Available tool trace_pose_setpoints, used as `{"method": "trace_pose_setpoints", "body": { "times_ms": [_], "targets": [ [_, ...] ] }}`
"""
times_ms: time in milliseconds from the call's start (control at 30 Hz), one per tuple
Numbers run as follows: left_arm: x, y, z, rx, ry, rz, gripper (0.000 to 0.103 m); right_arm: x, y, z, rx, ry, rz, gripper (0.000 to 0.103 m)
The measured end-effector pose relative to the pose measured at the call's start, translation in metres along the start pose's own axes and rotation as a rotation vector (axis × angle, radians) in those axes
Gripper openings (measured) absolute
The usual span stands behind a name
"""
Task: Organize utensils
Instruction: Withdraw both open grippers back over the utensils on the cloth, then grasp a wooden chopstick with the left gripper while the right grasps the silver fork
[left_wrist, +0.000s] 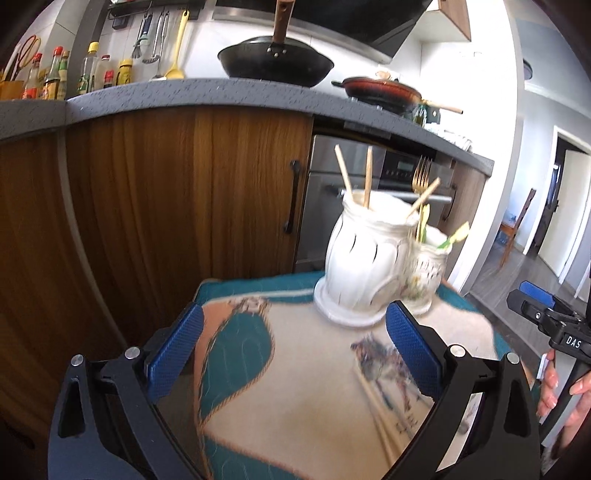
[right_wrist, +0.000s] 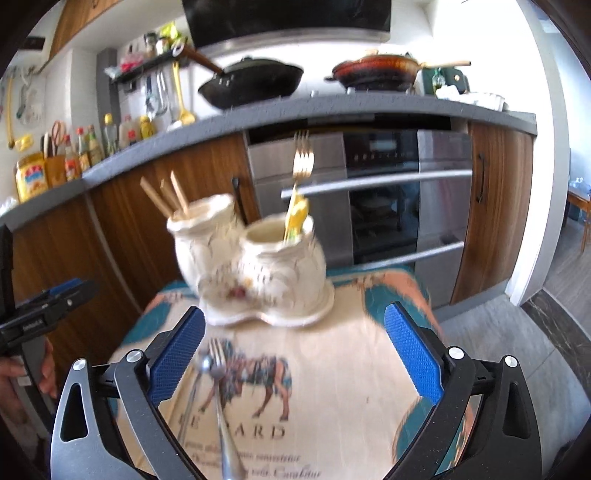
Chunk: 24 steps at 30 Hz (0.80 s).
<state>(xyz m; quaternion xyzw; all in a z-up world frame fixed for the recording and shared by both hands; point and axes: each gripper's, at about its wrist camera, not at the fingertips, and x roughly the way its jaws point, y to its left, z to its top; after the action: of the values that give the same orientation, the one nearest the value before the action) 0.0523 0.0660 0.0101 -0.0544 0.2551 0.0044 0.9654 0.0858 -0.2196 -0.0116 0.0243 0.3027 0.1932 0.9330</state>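
Observation:
A white ceramic double-pot holder (left_wrist: 364, 258) (right_wrist: 258, 266) stands at the far end of a small cloth-covered table (left_wrist: 295, 387) (right_wrist: 332, 369). Its larger pot holds wooden chopsticks (left_wrist: 367, 177) (right_wrist: 173, 195); the smaller pot holds a gold fork (left_wrist: 421, 177) (right_wrist: 302, 158) and yellow-green picks. My left gripper (left_wrist: 295, 347) is open, with nothing between its fingers, short of the holder. A pair of chopsticks (left_wrist: 376, 413) lies on the cloth near its right finger. My right gripper (right_wrist: 295, 347) is open above a silver fork (right_wrist: 219, 387) and a spoon (right_wrist: 201, 373) lying on the cloth.
Wooden cabinets (left_wrist: 147, 221) and a steel oven (right_wrist: 388, 206) stand behind the table. Woks (left_wrist: 275, 66) and bottles (left_wrist: 55, 77) sit on the grey counter. A hand holds the right gripper at the right edge of the left wrist view (left_wrist: 546, 314). Floor lies to the right (right_wrist: 535, 350).

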Motion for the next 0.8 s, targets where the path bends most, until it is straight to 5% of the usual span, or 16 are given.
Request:
{"method": "trace_pose_setpoints", "body": {
  "times_ms": [300, 700, 800],
  "targets": [
    [0.003, -0.019, -0.03, 0.051, 0.096, -0.036, 0.097, 0.013, 0.017, -0.036, -0.066, 0.154, -0.012, 0.097],
    [0.038, -0.056, -0.073, 0.115, 0.353, -0.096, 0.097, 0.015, 0.008, -0.051, -0.088, 0.198, -0.036, 0.097],
    [0.043, -0.067, -0.074, 0.145, 0.369, -0.094, 0.088, 0.015, 0.006, -0.053, -0.093, 0.207, -0.024, 0.094]
  ]
}}
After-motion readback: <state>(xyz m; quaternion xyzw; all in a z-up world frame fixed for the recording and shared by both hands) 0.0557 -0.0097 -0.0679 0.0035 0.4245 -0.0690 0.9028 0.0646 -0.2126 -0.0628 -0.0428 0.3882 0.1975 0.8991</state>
